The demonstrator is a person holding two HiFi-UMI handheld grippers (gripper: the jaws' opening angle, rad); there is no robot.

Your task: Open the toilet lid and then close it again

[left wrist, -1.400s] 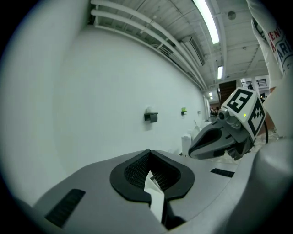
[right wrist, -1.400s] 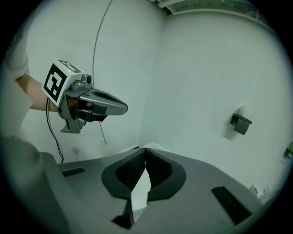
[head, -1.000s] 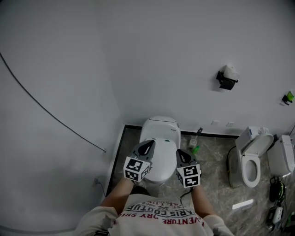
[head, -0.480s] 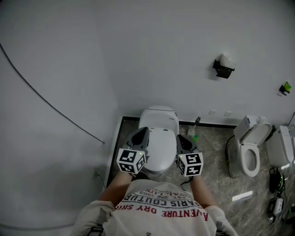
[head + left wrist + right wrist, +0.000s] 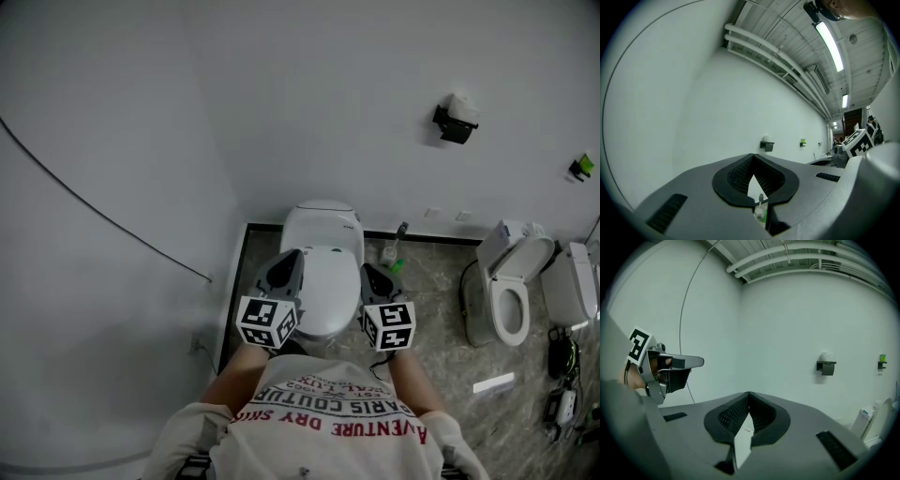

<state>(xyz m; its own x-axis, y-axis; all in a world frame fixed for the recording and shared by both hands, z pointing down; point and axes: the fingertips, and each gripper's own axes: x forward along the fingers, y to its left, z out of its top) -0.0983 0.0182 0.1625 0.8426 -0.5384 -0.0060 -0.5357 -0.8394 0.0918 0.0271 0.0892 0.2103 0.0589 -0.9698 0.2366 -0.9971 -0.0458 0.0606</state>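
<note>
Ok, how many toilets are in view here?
2: the near toilet, lid shut, straight ahead; the second toilet, lid raised, at right. A white fixture beyond it may be a third.

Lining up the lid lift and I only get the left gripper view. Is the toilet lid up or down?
Observer: Down. The head view shows the lid lying closed right in front of the person.
Operator: Where's the left gripper relative to it?
Observer: The left gripper is at the lid's left edge. I can't tell whether it touches.
Operator: And the right one?
Observer: The right gripper is at the lid's right edge. Its own view shows the jaws together with nothing gripped.
</note>
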